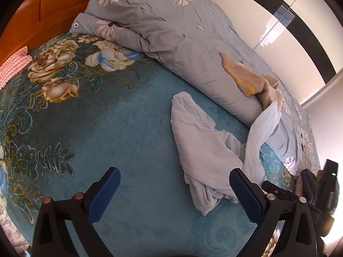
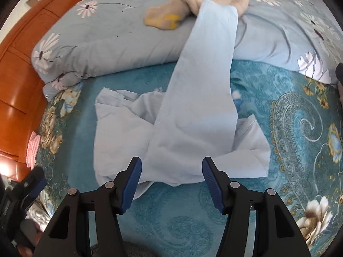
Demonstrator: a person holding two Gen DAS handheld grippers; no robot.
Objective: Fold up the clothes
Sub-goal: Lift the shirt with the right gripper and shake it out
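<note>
Right wrist: right gripper (image 2: 172, 183) and left gripper (image 1: 174, 194) gape over pale-blue garment (image 2: 193, 128) (no lettering legible).

- One pale blue cotton garment (image 2: 193, 128), crumpled on the teal bedspread, one long part of it running up onto the quilt.
- One beige fleecy garment with yellow patches (image 2: 193, 4), lying on top of the quilt.
- One grey-blue quilt printed with white daisies (image 1: 171, 32), bunched along the far edge of the bed.
- One teal plush bedspread with cream and blue flowers (image 1: 96, 117).
- One pink knitted cloth (image 1: 12, 64), at the bed's edge by the headboard.
- One orange wooden headboard (image 2: 19, 75).
- Two black grippers with blue pads: the left gripper (image 1: 174, 192) and the right gripper (image 2: 171, 184).
</note>
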